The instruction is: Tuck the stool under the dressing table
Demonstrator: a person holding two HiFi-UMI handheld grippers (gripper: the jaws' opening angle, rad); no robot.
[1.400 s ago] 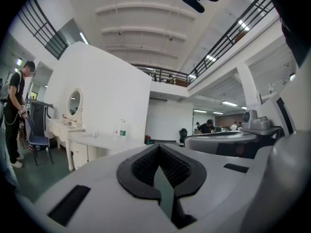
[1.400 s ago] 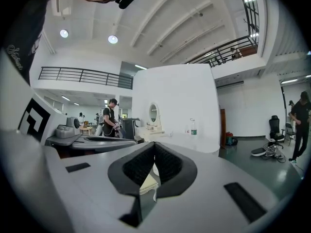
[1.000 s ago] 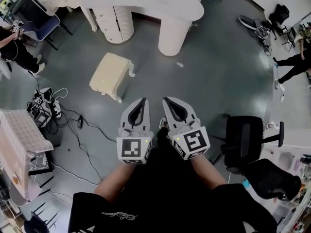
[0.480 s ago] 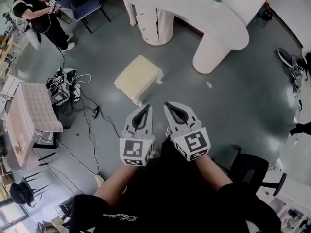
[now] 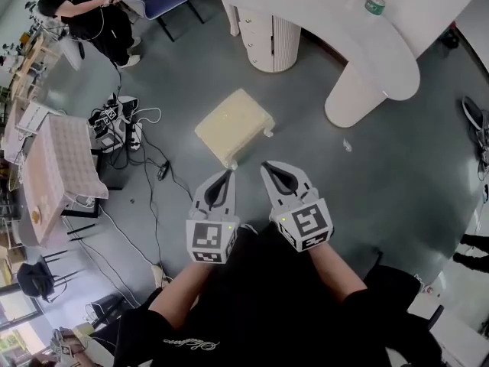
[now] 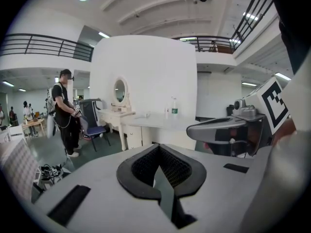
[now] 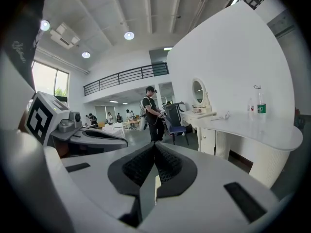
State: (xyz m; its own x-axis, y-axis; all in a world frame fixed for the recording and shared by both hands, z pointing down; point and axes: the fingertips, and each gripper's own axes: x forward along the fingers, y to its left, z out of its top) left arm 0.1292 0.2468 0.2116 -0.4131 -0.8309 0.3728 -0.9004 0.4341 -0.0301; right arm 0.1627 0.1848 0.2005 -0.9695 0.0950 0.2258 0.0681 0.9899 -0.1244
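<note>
Both grippers are up front and both are clamped fully together with nothing between them: the left gripper [image 5: 225,176] and the right gripper [image 5: 269,168] ride side by side, empty, noses pointing ahead. The cream padded rectangular stool [image 5: 234,126] stands on the grey floor [image 5: 367,174] just beyond those noses, clear of the white curved-top dressing table [image 5: 344,29] and not yet under it. Here's the relation that matters: from the head view the stool lies ahead and a touch to the left, its near corner just past the left gripper's tip, so the left gripper is the nearer one, with the right gripper close beside the stool's right-hand near edge. The stool's long axis runs on a diagonal, from near-left to far-right, and that far-right end aims roughly at the open space beneath the tabletop, between the fluted drawer pedestal [image 5: 267,37] and the round fluted pedestal [image 5: 355,102]. So the gap sits beyond the stool and off to the right. I'd say a push along that diagonal from the near side is what this calls for, both closed tips against the near edge. Neither gripper view shows the stool at all; it sits below their sightline, with only the dressing table ahead.
</note>
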